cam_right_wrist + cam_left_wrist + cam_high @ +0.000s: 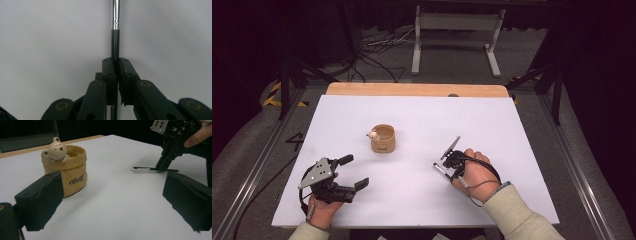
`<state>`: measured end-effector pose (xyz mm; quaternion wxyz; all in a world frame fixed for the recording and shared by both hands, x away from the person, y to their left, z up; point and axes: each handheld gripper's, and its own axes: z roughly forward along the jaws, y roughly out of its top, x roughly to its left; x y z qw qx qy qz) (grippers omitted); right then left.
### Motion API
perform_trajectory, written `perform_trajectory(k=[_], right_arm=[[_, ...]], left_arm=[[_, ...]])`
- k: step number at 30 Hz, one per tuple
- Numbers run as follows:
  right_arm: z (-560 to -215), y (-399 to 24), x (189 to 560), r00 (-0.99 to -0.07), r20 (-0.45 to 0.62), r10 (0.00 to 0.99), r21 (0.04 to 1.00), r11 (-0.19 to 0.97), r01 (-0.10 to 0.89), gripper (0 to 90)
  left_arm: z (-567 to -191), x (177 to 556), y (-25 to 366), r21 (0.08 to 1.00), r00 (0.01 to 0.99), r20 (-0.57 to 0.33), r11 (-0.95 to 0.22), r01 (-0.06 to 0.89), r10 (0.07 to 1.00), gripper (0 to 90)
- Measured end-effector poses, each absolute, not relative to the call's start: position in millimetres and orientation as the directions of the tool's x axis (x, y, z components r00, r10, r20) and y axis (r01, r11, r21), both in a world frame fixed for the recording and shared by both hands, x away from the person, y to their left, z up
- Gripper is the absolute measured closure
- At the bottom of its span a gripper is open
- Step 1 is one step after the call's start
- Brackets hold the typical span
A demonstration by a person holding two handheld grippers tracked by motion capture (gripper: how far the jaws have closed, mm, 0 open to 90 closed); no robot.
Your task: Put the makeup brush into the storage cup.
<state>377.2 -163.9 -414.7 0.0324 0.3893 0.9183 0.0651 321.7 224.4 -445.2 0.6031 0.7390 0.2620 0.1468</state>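
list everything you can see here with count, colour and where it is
brush: 1, black handle with silver ferrule, lying on the sheet right of centre, clamped in the right gripper
holder: 1, tan pot with a small bear figure on its rim, upright near the table's middle
sheet: 1, white, covering the tabletop
table: 1, wooden edge showing at the far side
left gripper: 1, black, jaws wide apart, near left of the sheet
right gripper: 1, black, closed on the brush
hands: 2, at the near edge
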Motion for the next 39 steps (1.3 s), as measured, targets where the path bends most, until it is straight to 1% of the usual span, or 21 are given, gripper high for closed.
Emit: perform_trajectory(k=[1, 6, 10, 11, 12, 13, 15, 17, 19, 22, 25, 27, 30, 33, 35, 37, 39], right_arm=[[-412.0, -164.8, 377.0, -0.697, -0.001, 0.717, 0.157, 0.688, 0.708, 84.2], [-400.8, -168.9, 375.6, -0.709, 0.012, 0.705, 0.224, 0.689, 0.689, 84.2], [-390.7, -173.0, 372.2, -0.739, 0.022, 0.673, 0.331, 0.693, 0.640, 84.2], [-389.0, -173.9, 371.1, -0.747, 0.026, 0.664, 0.358, 0.692, 0.627, 84.1], [-389.0, -173.9, 371.1, -0.747, 0.026, 0.664, 0.358, 0.692, 0.627, 84.1], [-386.3, -176.0, 368.8, -0.763, 0.034, 0.646, 0.415, 0.685, 0.599, 84.2], [-385.1, -178.5, 367.1, -0.774, 0.035, 0.632, 0.465, 0.675, 0.573, 84.2], [-384.6, -179.5, 366.2, -0.776, 0.036, 0.630, 0.483, 0.669, 0.565, 84.2], [-382.8, -183.8, 364.0, -0.782, 0.038, 0.622, 0.542, 0.645, 0.539, 84.1], [-380.7, -187.8, 362.2, -0.787, 0.047, 0.615, 0.595, 0.616, 0.516, 84.1], [-377.7, -192.8, 358.5, -0.801, 0.071, 0.594, 0.676, 0.562, 0.477, 84.2], [-377.5, -194.2, 356.7, -0.815, 0.065, 0.575, 0.709, 0.548, 0.444, 84.1], [-378.3, -197.1, 355.1, -0.812, 0.075, 0.579, 0.741, 0.512, 0.434, 84.1], [-378.9, -197.2, 348.7, -0.836, 0.075, 0.544, 0.812, 0.452, 0.368, 84.1], [-379.3, -196.7, 346.6, -0.843, 0.073, 0.533, 0.828, 0.439, 0.349, 84.1], [-381.8, -195.0, 340.8, -0.863, 0.056, 0.503, 0.869, 0.402, 0.290, 84.1], [-383.9, -195.0, 337.7, -0.870, 0.052, 0.490, 0.894, 0.365, 0.259, 84.1]], left_arm=[[-444.3, 322.0, 224.8, 0.968, 0.823, -0.114, -0.125, 0.218, 0.556, 5.0], [-439.6, 321.8, 223.7, 0.971, 0.833, -0.122, -0.109, 0.213, 0.539, 5.2], [-435.2, 321.0, 218.7, 0.968, 0.856, -0.154, -0.100, 0.231, 0.493, 5.2], [-433.9, 321.1, 217.5, 0.969, 0.860, -0.144, -0.106, 0.222, 0.489, 5.4], [-433.9, 321.1, 217.5, 0.969, 0.860, -0.144, -0.106, 0.222, 0.489, 5.5], [-432.6, 320.3, 215.3, 0.969, 0.862, -0.142, -0.110, 0.222, 0.487, 5.4], [-430.4, 319.6, 211.1, 0.968, 0.868, -0.142, -0.115, 0.222, 0.476, 5.4], [-429.2, 319.4, 209.3, 0.969, 0.870, -0.140, -0.115, 0.218, 0.472, 5.4], [-427.6, 320.0, 207.0, 0.970, 0.876, -0.140, -0.116, 0.216, 0.462, 5.5], [-427.1, 321.1, 203.8, 0.970, 0.885, -0.165, -0.091, 0.226, 0.435, 5.4], [-426.7, 321.0, 201.6, 0.971, 0.889, -0.159, -0.093, 0.219, 0.429, 5.0], [-425.8, 320.8, 200.7, 0.973, 0.890, -0.155, -0.092, 0.214, 0.430, 5.0], [-424.7, 321.5, 199.9, 0.973, 0.890, -0.163, -0.080, 0.216, 0.427, 5.3], [-423.2, 321.7, 198.9, 0.974, 0.891, -0.163, -0.072, 0.213, 0.425, 5.5], [-422.8, 321.7, 198.2, 0.974, 0.892, -0.164, -0.072, 0.213, 0.422, 5.5], [-422.0, 321.9, 196.4, 0.976, 0.895, -0.155, -0.076, 0.204, 0.419, 5.5], [-421.3, 321.5, 194.5, 0.976, 0.896, -0.156, -0.078, 0.205, 0.416, 5.5]])
